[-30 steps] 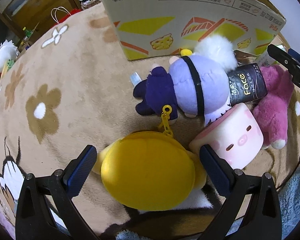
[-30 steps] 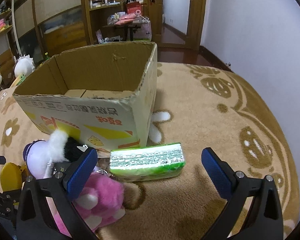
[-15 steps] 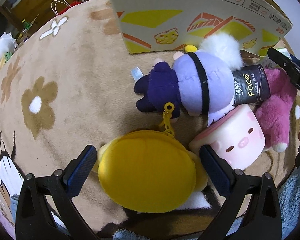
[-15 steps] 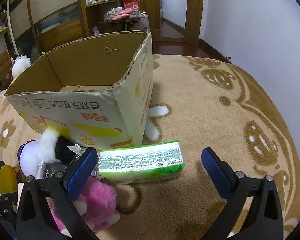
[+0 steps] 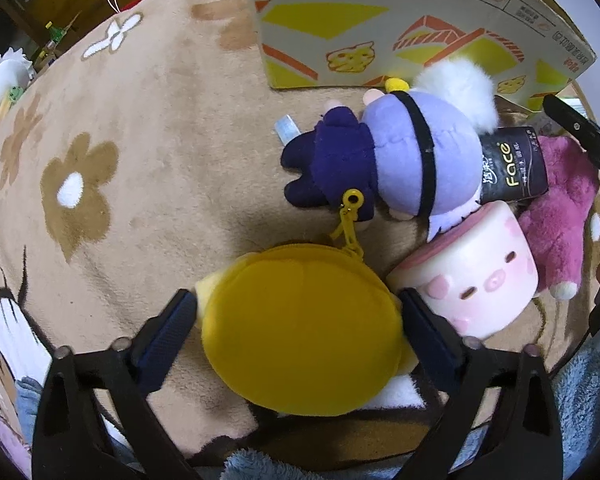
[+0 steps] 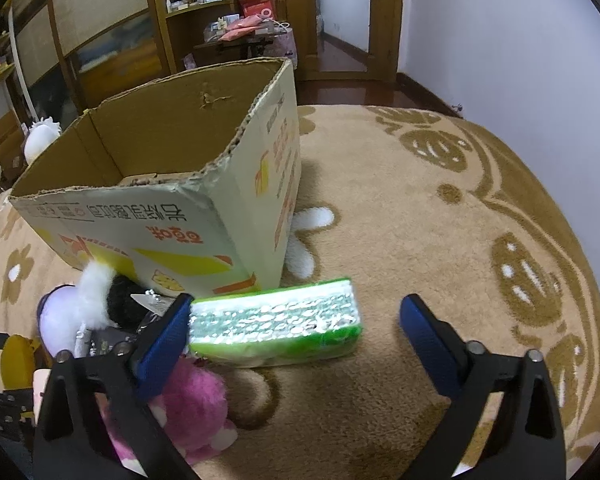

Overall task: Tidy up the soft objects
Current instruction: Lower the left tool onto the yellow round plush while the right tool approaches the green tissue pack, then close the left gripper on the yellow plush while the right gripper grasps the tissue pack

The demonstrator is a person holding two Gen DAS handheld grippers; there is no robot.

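My left gripper [image 5: 296, 328] is open, its fingers on either side of a round yellow plush pouch [image 5: 300, 336] with a yellow clip, lying on the carpet. Beyond it lie a purple plush doll [image 5: 396, 160], a pink pig cushion [image 5: 476, 276], a black "Face" tissue pack [image 5: 512, 168] and a magenta plush [image 5: 560, 208]. An open cardboard box [image 6: 172, 184] stands behind them. My right gripper [image 6: 296, 340] is open and empty above a green tissue pack [image 6: 276, 328] lying by the box's corner.
The beige flower-patterned carpet [image 6: 420, 240] covers the floor. Wooden shelves [image 6: 112, 40] and a doorway stand beyond the box. A white plush [image 5: 6, 80] lies at the carpet's far left edge. A blue fleece sleeve shows at the bottom of the left wrist view.
My left gripper has moved forward so its fingers now flank the yellow pouch more closely. My right gripper has moved closer to the green tissue pack and box.
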